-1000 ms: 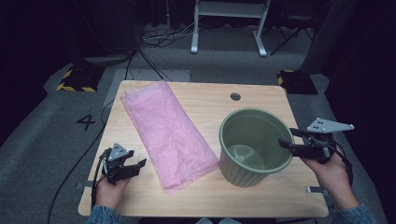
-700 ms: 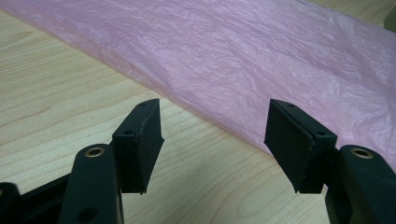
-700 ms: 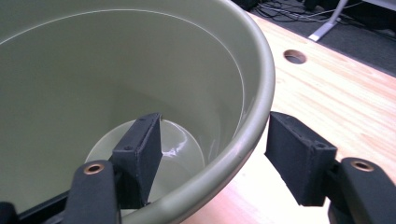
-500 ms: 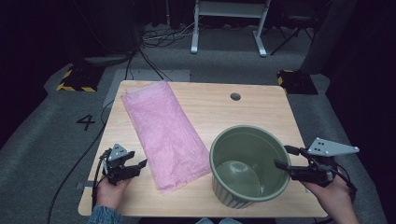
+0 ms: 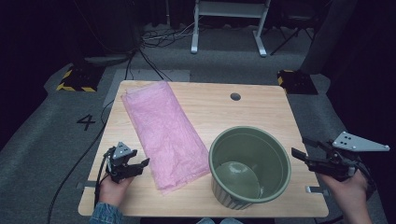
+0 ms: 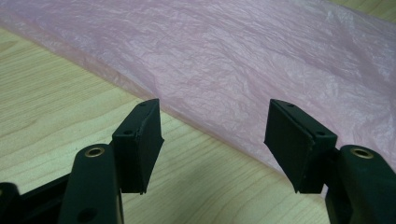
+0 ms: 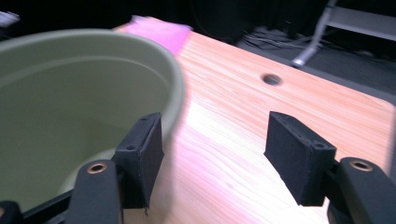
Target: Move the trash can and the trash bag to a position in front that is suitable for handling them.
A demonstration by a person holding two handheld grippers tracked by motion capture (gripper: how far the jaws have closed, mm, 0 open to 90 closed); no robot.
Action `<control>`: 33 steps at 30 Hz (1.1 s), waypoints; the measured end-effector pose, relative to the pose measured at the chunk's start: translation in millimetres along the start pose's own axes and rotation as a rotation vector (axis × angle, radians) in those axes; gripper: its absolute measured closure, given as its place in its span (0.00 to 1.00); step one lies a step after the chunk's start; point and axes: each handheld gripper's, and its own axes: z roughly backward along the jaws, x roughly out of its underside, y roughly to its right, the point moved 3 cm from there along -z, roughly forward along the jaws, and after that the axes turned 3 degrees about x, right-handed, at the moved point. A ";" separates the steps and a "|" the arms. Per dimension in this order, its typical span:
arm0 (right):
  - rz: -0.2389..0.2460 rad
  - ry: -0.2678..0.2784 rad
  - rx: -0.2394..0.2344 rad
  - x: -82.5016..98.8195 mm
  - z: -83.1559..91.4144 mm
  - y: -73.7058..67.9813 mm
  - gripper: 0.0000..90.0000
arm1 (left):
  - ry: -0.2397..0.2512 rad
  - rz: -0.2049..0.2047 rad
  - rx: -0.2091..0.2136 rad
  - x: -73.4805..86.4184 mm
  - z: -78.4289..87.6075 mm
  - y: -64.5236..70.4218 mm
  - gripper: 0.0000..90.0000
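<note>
A large green bucket (image 5: 250, 165) stands upright and empty on the near right part of the wooden table (image 5: 243, 112). A flat pink plastic bag (image 5: 163, 130) lies diagonally across the left half, its near corner close to the bucket. My right gripper (image 5: 301, 146) hovers open just right of the bucket's rim, apart from it. In the right gripper view the gripper (image 7: 215, 126) has nothing between its jaws and the bucket (image 7: 70, 102) sits at the left. My left gripper (image 5: 140, 158) rests open by the bag's near left edge. In the left gripper view its jaws (image 6: 215, 112) face the bag (image 6: 243, 60).
A round cable hole (image 5: 235, 96) sits in the table's far middle. Cables (image 5: 154, 56) and a white stand (image 5: 229, 18) lie on the floor beyond the table. The table's right edge runs just under my right hand.
The bucket has shifted toward the table's near edge. My right gripper has come off its rim and drawn away to the right. The left gripper has stayed put.
</note>
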 end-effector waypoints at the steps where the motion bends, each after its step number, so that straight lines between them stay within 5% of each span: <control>1: -0.003 -0.008 0.019 3.3 0.6 4.9 0.41 | -0.002 -0.006 -0.002 -0.4 -0.1 0.3 0.40; 6: -0.075 -0.029 0.072 28.6 -2.1 29.1 0.40 | -0.009 0.012 -0.013 -1.7 0.2 -3.6 0.40; 11: -0.102 -0.088 0.107 65.8 -26.1 41.1 0.39 | -0.068 0.099 -0.029 2.7 -7.9 -12.4 0.39; 18: -0.084 -0.197 0.137 110.6 -66.0 38.0 0.39 | -0.108 0.073 -0.036 3.6 -15.5 -11.4 0.39; 27: -0.007 -0.310 0.157 143.3 -107.6 26.2 0.42 | -0.112 0.122 -0.050 -0.1 -19.4 -21.5 0.39; 33: -0.075 -0.246 0.128 147.7 -118.5 28.8 0.37 | -0.113 0.155 -0.065 -10.6 -23.9 -31.6 0.39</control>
